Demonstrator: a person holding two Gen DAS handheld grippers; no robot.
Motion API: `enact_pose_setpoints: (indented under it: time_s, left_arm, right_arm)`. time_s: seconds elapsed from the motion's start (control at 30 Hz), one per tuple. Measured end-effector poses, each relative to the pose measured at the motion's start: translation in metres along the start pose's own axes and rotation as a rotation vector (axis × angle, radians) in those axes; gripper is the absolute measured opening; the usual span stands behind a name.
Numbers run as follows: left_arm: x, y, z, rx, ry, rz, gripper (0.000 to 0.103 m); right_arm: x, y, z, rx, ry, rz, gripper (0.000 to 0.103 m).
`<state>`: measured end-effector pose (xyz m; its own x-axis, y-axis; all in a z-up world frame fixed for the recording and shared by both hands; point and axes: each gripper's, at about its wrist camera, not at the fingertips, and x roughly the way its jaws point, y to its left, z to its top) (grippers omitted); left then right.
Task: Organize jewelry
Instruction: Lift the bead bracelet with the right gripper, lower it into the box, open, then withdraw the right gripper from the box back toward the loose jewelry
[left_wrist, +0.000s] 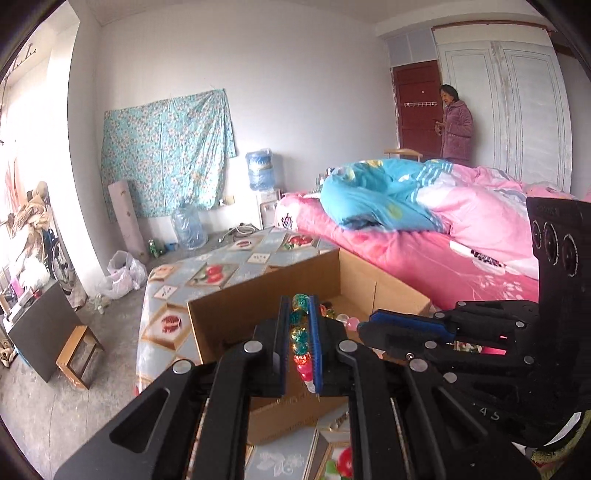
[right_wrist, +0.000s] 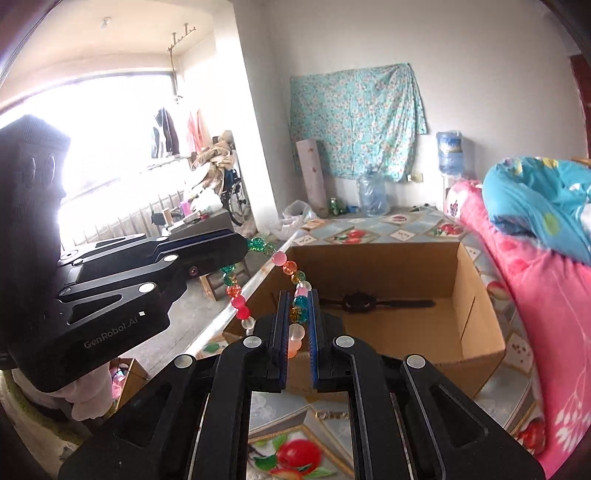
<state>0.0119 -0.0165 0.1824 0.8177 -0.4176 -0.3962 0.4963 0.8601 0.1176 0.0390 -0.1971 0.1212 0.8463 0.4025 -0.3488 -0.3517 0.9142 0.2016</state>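
A bracelet of green, orange, pink and frosted beads (left_wrist: 300, 334) hangs stretched between both grippers above an open cardboard box (left_wrist: 258, 295). My left gripper (left_wrist: 299, 300) is shut on one stretch of it. My right gripper (left_wrist: 364, 325) comes in from the right, close beside the left one. In the right wrist view the right gripper (right_wrist: 298, 294) is shut on the bracelet (right_wrist: 286, 265), and the strand loops left to the left gripper (right_wrist: 245, 245). A black watch-like piece (right_wrist: 364, 302) lies on the floor of the box (right_wrist: 369, 266). Loose beads (left_wrist: 343, 318) show inside the box.
The box stands on a table with a fruit-patterned cloth (right_wrist: 373, 229), pushed against a bed with pink and blue quilts (left_wrist: 424, 236). A person in a purple coat (left_wrist: 457, 125) stands by the red door. A low wooden stool (left_wrist: 77, 354) and water bottles (left_wrist: 188, 225) are on the floor.
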Motion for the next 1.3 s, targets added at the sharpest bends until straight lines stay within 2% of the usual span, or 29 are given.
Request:
enact_pose_setpoints:
  time_s: [0.1,0.23,0.4,0.6,0.73,0.8,0.83,1.03,1.13,1.2,1.3]
  left_arm:
    - [0.023,0.009,0.02,-0.01,-0.002,0.006,0.009]
    - [0.058,0.026,0.024,-0.028,0.061,0.035,0.009]
    - [0.098,0.045,-0.008,-0.09,0.22,0.032,0.009]
    - [0.134,0.06,-0.044,-0.109,0.361,0.059,0.009]
    - [0.153,0.064,-0.051,-0.077,0.411,0.102,0.011]
    - [0.159,0.065,-0.053,-0.059,0.416,0.135,0.018]
    - [0.159,0.067,-0.054,-0.058,0.407,0.145,0.022]
    - [0.141,0.083,-0.054,-0.129,0.315,0.178,0.023]
    - [0.115,0.08,-0.051,-0.153,0.231,0.147,0.023]
    - [0.093,0.074,-0.052,-0.154,0.167,0.101,0.024]
    - [0.062,0.06,-0.062,-0.15,0.102,0.007,0.028]
  right_arm:
    - [0.019,-0.023,0.023,0.029,0.042,0.029,0.007]
    - [0.065,-0.045,0.035,0.08,0.163,0.066,0.007]
    - [0.109,-0.053,0.02,0.126,0.367,0.102,0.007]
    - [0.164,-0.046,-0.003,0.147,0.63,0.133,0.007]
    - [0.19,-0.035,-0.007,0.111,0.722,0.099,0.013]
    - [0.197,-0.035,-0.008,0.099,0.719,0.066,0.021]
    - [0.194,-0.035,-0.007,0.098,0.707,0.063,0.021]
    - [0.144,-0.031,-0.002,0.081,0.536,0.059,0.021]
    - [0.108,-0.029,-0.001,0.076,0.435,0.066,0.021]
    - [0.081,-0.028,-0.002,0.067,0.354,0.082,0.021]
    - [0.035,-0.026,-0.02,0.09,0.259,0.119,0.022]
